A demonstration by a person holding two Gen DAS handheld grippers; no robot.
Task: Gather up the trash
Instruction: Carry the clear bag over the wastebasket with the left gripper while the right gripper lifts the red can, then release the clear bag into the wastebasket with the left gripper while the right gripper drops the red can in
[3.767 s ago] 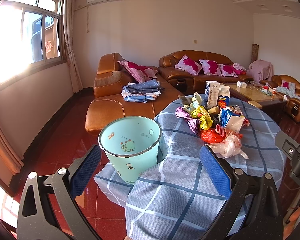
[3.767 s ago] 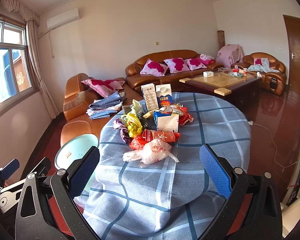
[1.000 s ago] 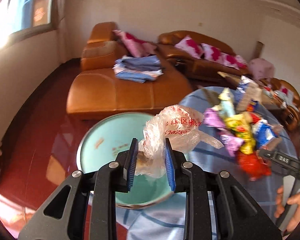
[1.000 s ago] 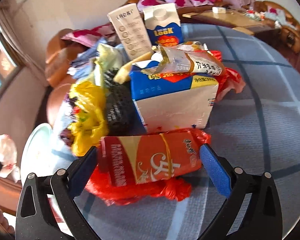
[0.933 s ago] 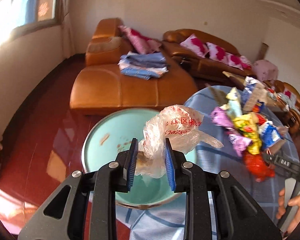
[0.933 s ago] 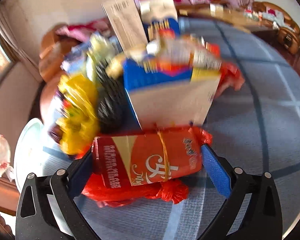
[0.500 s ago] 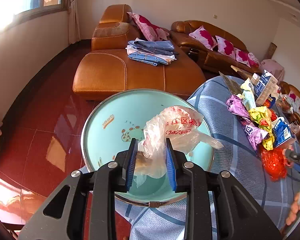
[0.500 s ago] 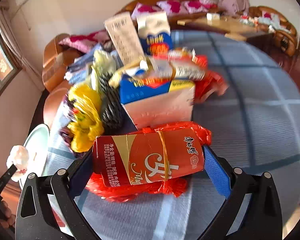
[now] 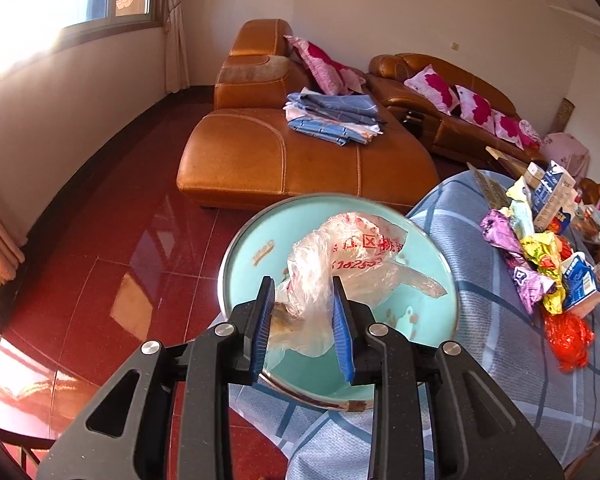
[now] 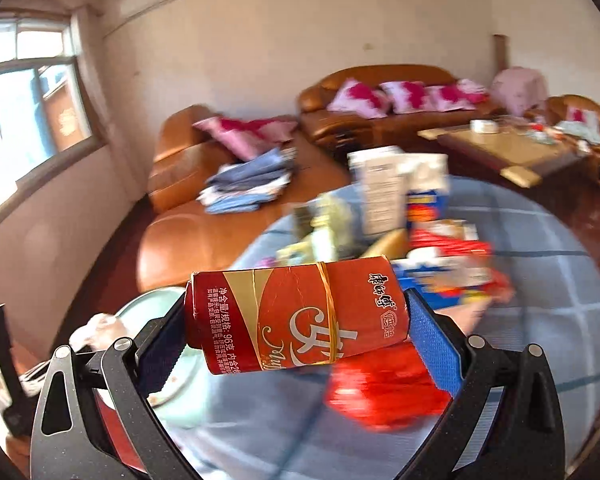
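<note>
The room (image 9: 340,8) was bright, with glossy red floor (image 9: 112,248) open beside tan leather sofas (image 9: 284,160). My round surface (image 9: 508,328) wore blue checked cloth. At its edge stood the smooth teal bin (image 9: 252,256). My left tongs (image 9: 303,322) pinched a crinkled clear bag (image 9: 340,264) over it. My right tongs (image 10: 296,320) clamped a red tube (image 10: 296,316) endwise, above the blurred trash pile (image 10: 384,216).

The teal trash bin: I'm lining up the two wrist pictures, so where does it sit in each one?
Left wrist view: the teal trash bin fills the lower centre, seen from above, behind the clear plastic bag.
Right wrist view: only part of the bin's rim shows at lower left, blurred.
Shared landmark: the folded blue clothes on the orange sofa.
</note>
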